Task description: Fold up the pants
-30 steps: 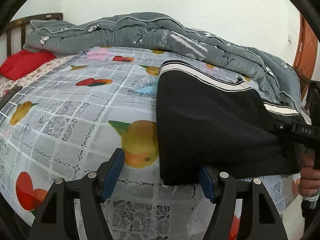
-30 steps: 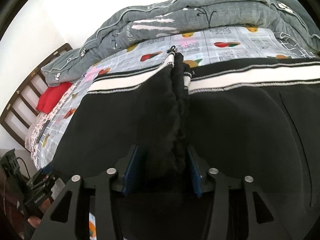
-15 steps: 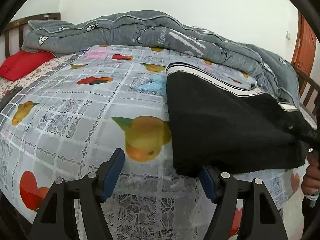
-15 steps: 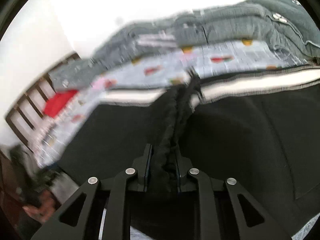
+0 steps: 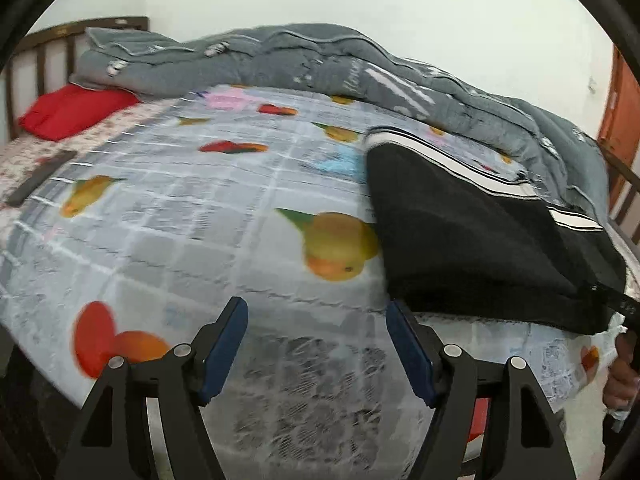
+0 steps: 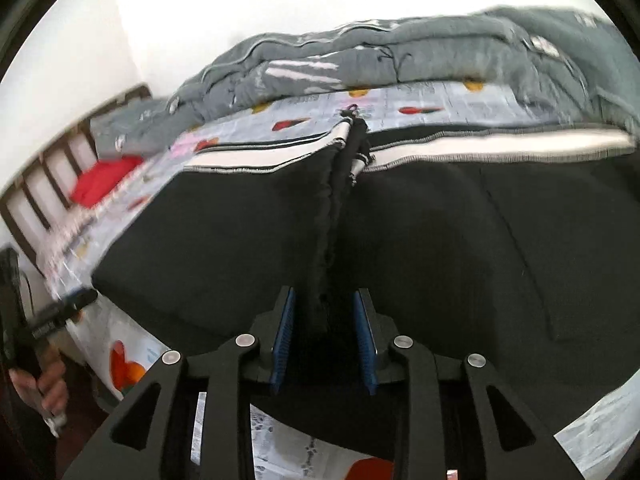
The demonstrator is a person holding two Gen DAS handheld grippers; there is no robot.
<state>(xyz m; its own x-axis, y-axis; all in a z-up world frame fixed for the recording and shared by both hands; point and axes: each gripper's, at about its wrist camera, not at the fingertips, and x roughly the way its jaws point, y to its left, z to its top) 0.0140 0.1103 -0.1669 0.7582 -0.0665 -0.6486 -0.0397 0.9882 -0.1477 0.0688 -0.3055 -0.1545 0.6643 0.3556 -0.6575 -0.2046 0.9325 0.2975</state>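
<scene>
The black pants with a white-striped waistband lie folded on the bed, at the right in the left wrist view. My left gripper is open and empty, above the fruit-print sheet just left of the pants' near corner. In the right wrist view the pants fill the middle, with a raised ridge of cloth running up to the waistband. My right gripper is partly open, its blue pads either side of that ridge; the cloth is not pinched. The right gripper also shows in the left wrist view.
A grey quilt is bunched along the far side of the bed. A red pillow lies at the headboard. A dark remote lies at the left. The bed's near edge runs just below my grippers.
My right gripper shut on the ridge of cloth half a second ago and has now opened, letting it go. My left gripper has drawn back and left, away from the pants' corner.
</scene>
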